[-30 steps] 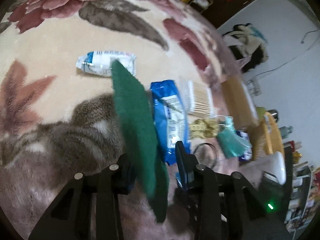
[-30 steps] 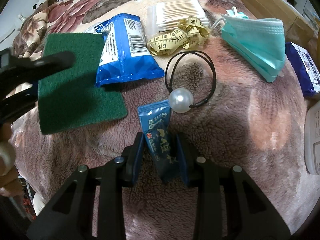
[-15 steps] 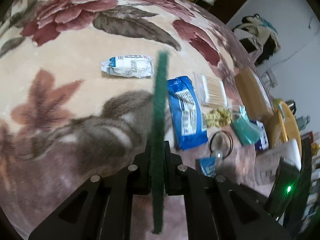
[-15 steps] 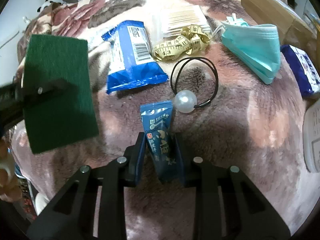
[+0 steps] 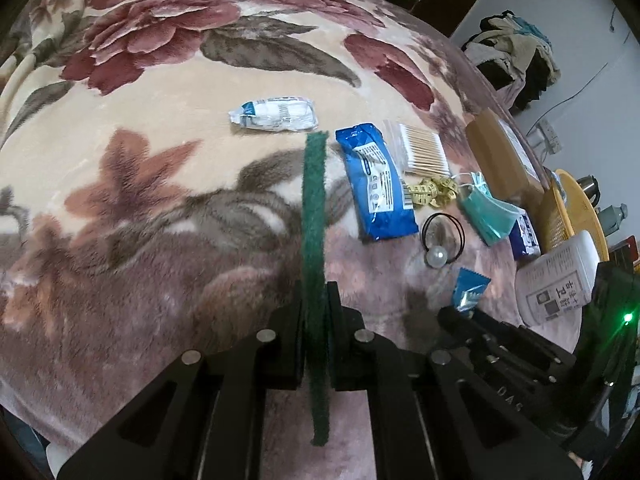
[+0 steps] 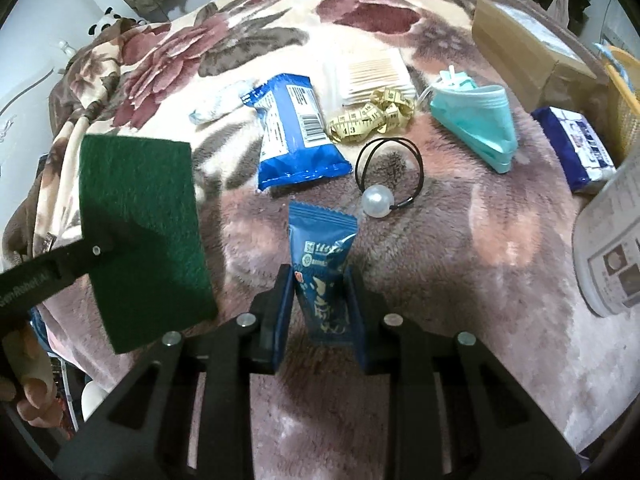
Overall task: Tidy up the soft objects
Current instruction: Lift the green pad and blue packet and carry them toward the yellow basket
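Holding two soft items clear of a floral blanket [image 5: 120,208], one in each gripper.

Left gripper [image 5: 316,344]: jaws closed tight on a green scouring pad [image 5: 314,216], seen edge-on in its own view and flat-faced in the right view, lifted off the blanket. Right gripper [image 6: 318,312]: jaws clamped on a small blue sachet [image 6: 324,248], standing upright between them, raised just above the blanket. Lying on the blanket: large blue packet [image 6: 294,128], white-and-blue pack [image 5: 274,114], bag of cotton swabs [image 6: 376,74], yellow tape measure [image 6: 370,116], black hair tie with pearl bead [image 6: 376,202], folded teal face masks [image 6: 480,120], dark blue tissue pack [image 6: 578,148]. A hand [image 6: 28,380] shows at the lower left.
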Available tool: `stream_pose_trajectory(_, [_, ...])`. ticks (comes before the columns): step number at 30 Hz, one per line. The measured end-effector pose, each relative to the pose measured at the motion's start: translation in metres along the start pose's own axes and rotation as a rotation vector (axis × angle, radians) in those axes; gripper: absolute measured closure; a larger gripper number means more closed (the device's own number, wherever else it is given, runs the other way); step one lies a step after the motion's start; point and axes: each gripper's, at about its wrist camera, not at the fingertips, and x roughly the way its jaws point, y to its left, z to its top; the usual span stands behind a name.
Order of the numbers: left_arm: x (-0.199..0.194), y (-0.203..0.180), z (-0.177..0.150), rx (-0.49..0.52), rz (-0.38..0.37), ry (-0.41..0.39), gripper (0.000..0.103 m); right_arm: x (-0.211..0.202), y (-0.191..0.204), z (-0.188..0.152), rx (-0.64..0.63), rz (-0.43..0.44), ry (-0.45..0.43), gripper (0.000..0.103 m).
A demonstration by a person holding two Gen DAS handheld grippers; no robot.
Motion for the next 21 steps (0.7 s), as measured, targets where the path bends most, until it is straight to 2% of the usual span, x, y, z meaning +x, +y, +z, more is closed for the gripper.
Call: stream_pose_trajectory(21, [-0.043,-0.011,-0.023,0.011,0.000,-0.059,0.097,-0.048,-0.003,-0.008,0.015,-0.016,-0.083,0.077])
